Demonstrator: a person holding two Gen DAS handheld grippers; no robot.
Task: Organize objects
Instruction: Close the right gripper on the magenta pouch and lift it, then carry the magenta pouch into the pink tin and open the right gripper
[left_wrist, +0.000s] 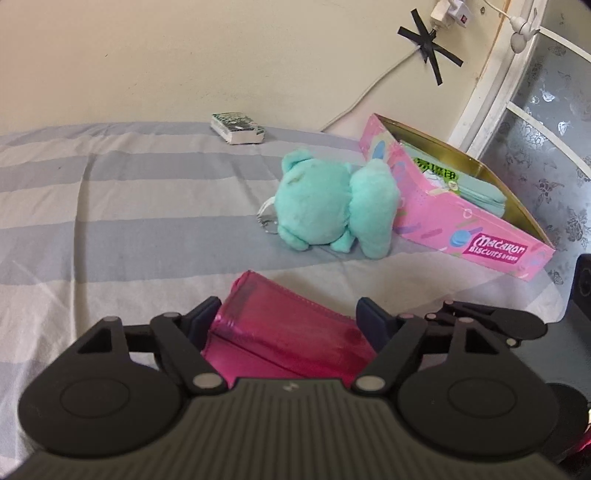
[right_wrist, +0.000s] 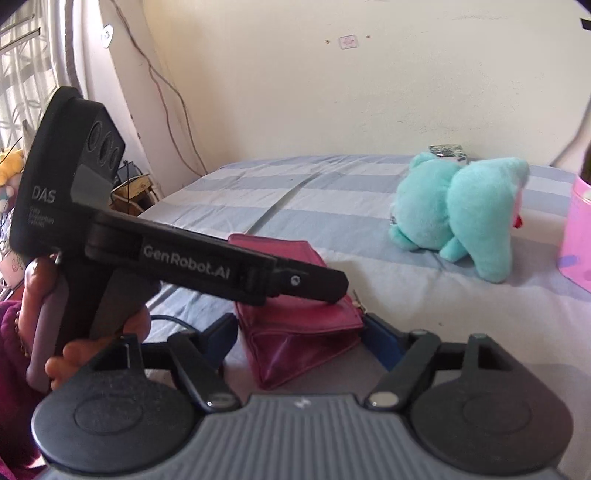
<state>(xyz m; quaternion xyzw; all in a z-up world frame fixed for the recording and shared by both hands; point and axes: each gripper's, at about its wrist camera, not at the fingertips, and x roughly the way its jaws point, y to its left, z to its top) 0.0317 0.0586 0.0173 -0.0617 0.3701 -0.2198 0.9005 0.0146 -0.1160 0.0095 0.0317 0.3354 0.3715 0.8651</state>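
Note:
A magenta zip pouch (left_wrist: 280, 332) (right_wrist: 295, 325) lies on the striped bed sheet (left_wrist: 129, 206). In the left wrist view my left gripper (left_wrist: 288, 314) straddles it, and the pouch fills the gap, touching both pads. From the right wrist view the left gripper (right_wrist: 332, 286) reaches over the pouch from the left, held by a hand (right_wrist: 136, 321). My right gripper (right_wrist: 301, 328) holds the pouch's near end, its pads against both sides. A teal plush toy (left_wrist: 332, 206) (right_wrist: 458, 210) lies further back beside a pink biscuit box (left_wrist: 461, 236) (right_wrist: 580, 229).
The open pink box holds folded teal items (left_wrist: 480, 192) and stands at the bed's right edge by a patterned window (left_wrist: 554, 110). A small book (left_wrist: 238, 127) lies near the wall. A cable runs down the wall (left_wrist: 369, 88). Clutter sits off the bed's left side (right_wrist: 129, 184).

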